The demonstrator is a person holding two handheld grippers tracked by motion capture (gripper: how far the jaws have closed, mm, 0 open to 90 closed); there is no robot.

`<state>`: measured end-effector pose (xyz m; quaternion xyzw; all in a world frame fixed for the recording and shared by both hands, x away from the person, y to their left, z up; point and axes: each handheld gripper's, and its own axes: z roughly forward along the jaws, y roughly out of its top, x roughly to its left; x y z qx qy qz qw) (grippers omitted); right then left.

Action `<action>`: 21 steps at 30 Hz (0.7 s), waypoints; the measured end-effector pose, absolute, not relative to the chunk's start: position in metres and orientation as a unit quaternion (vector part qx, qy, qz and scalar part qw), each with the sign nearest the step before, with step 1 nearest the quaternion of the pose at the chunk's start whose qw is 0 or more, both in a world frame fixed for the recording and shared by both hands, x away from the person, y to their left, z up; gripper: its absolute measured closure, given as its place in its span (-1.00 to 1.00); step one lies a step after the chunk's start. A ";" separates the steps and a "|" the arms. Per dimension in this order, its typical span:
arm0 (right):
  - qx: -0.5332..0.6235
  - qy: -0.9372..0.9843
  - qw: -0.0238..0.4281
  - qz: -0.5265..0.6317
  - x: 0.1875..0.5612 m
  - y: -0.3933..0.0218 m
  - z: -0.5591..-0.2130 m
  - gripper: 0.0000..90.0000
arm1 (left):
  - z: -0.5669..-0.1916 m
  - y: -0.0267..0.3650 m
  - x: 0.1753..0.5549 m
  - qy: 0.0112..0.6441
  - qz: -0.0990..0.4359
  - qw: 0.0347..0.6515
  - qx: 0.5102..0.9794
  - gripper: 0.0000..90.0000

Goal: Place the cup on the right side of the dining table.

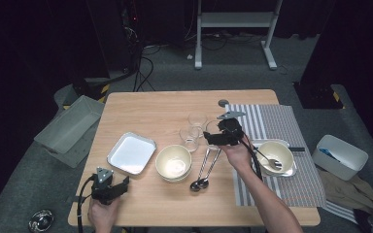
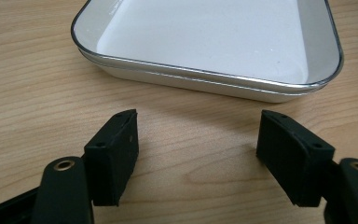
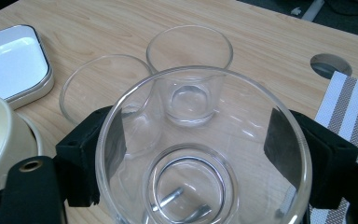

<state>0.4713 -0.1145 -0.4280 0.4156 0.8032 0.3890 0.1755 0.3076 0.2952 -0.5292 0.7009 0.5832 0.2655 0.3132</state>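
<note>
Right tongs (image 3: 193, 154), jaws spread around the clear round drinking glass (image 3: 200, 154) near the tabletop's (image 1: 165, 107) centre; the pads flank its walls, though firm contact cannot be confirmed. Two further clear glasses (image 3: 189, 70) stand at its 11 and 12 o'clock, just beside it; a careless lift could likely knock them, and the smooth wall may slip under a light squeeze. Left tongs (image 2: 198, 154) gape wide and empty, resting low with the white rectangular enamel tray (image 2: 205, 42) at 12 o'clock. The right forearm (image 1: 267, 199) reaches forward over the striped placemat (image 1: 272, 121); the left hand (image 1: 102, 213) sits at the near edge.
</note>
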 end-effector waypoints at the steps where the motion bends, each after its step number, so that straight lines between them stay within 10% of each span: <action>1: 0.417 0.802 0.176 0.389 0.471 -0.115 -0.427 -0.60 | -0.529 0.295 0.308 0.583 0.265 0.313 0.701 -0.34; 21: 0.405 0.811 0.178 0.383 0.471 -0.117 -0.406 -0.60 | -0.529 0.295 0.308 0.584 0.267 0.313 0.700 -0.34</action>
